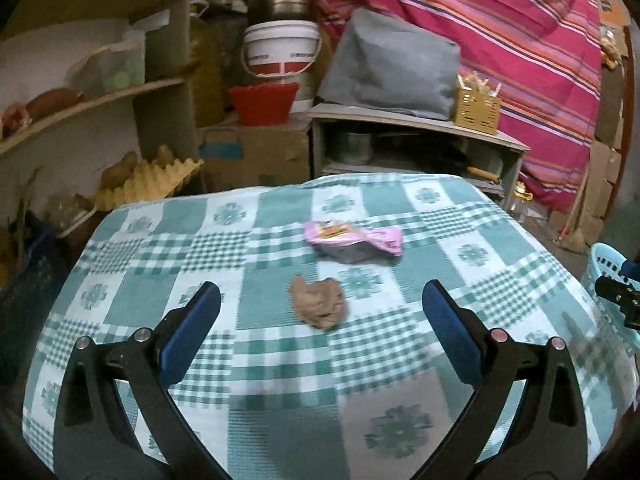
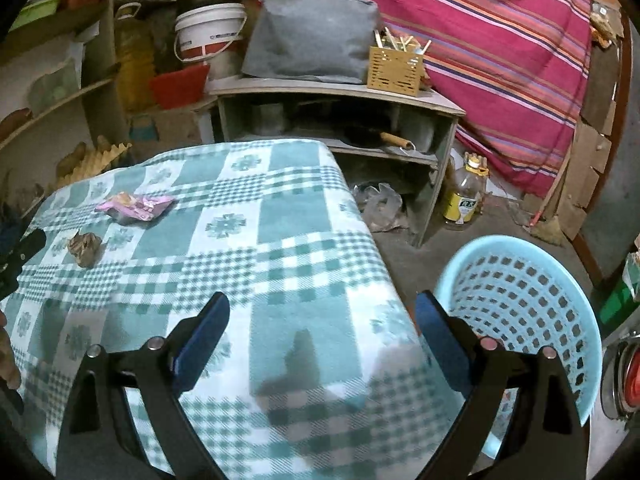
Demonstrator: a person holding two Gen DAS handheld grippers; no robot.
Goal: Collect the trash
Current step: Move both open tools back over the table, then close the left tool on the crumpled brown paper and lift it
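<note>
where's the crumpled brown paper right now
The crumpled brown paper lies on the checked tablecloth, just nearer than the pink wrapper and ahead of the open left gripper.

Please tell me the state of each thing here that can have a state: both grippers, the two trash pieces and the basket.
left gripper: open, holding nothing
right gripper: open, holding nothing
brown paper wad: crumpled, lying on the tablecloth
pink wrapper: crumpled, lying on the tablecloth, apart from the wad
blue basket: upright beside the table, no trash visible inside
</note>
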